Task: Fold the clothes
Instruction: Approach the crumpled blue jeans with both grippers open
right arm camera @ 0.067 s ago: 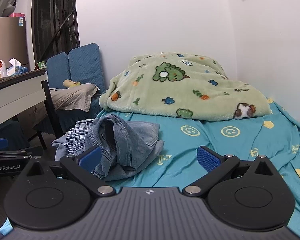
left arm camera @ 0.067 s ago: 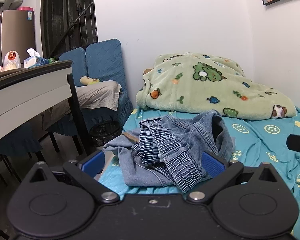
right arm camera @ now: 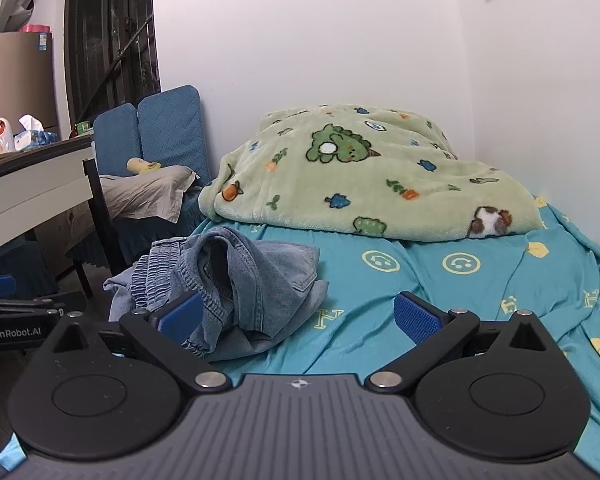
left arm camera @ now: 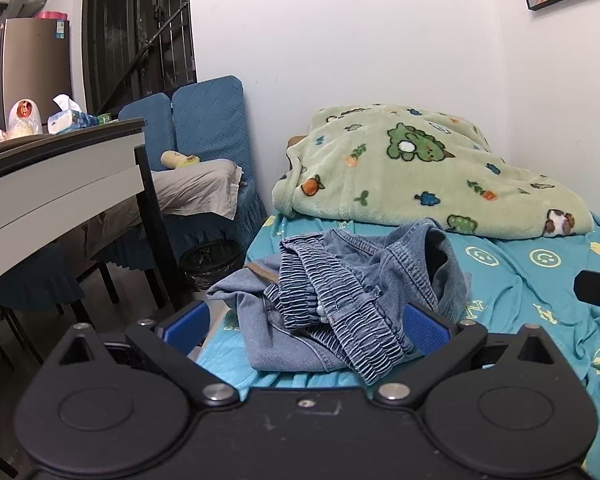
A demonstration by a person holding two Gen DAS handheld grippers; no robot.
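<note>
Between the blue pads of the left gripper (left arm camera: 306, 326), spread wide and empty, sits the near edge of a crumpled pair of denim jeans (left arm camera: 340, 292), framed by the pads but not touched. The right gripper (right arm camera: 298, 316) is equally wide and holds nothing; its left pad overlaps the jeans' right side in view, while its right pad hangs over bare sheet.

The jeans lie in a heap at the near left corner of the bed, on the teal bedsheet (left arm camera: 520, 272) with smiley prints, one flap spilling off the edge toward the floor. A ribbed elastic waistband (left arm camera: 340, 312) twists across the front of the pile.

Denim like this looks soft but fairly heavy and limp, likely to sag and drag on the sheet when lifted, yet not slippery. The waistband seems the surest hold: thick, gathered, easy to pinch, one gripper toward each end so the legs can hang straight.

Behind lies a green fleece blanket (left arm camera: 420, 176) with cartoon animals, well apart from the heap.
</note>
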